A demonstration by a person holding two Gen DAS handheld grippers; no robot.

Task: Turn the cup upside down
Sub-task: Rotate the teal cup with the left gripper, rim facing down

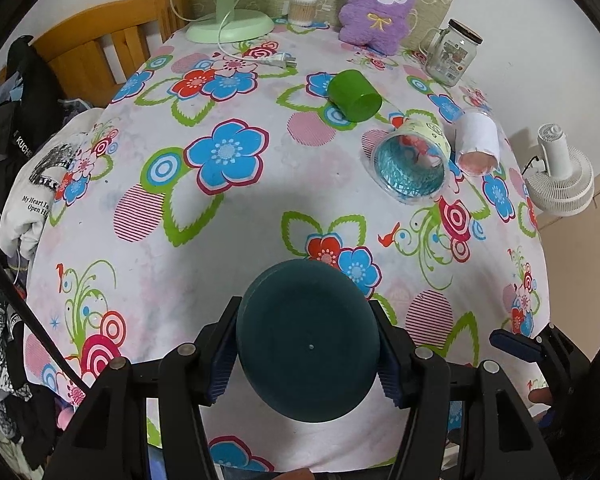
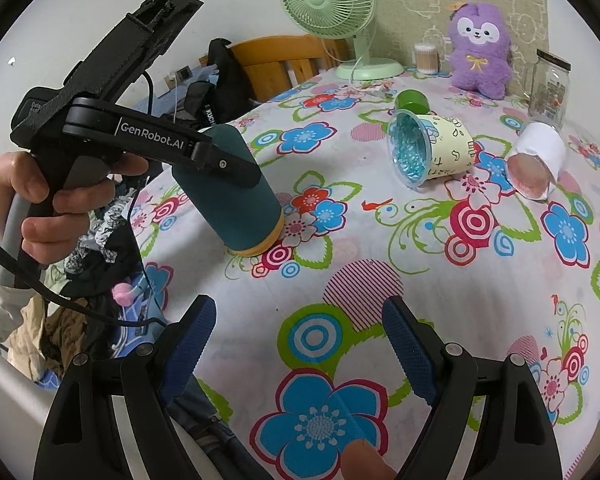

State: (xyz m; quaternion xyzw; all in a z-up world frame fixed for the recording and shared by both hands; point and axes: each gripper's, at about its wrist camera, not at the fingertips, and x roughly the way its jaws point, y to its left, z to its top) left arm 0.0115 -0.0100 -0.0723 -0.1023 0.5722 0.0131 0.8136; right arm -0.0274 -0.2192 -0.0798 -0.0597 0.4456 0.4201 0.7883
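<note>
left gripper (image 1: 306, 354) pinches the teal cup (image 1: 308, 340) mouth-down, nearly flipped; next, set it flat; right gripper (image 2: 298, 350) spread.

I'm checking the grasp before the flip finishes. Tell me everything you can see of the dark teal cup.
The teal cup is a matte, plastic-looking cylinder with a tan band at its mouth end. It is tilted, mouth down, the band's edge at or just above the floral tablecloth. Its flat round base, with a small centre dot, faces the left camera. The left tool clamps its sides between blue pads. The right tool is open and apart from it.
</note>
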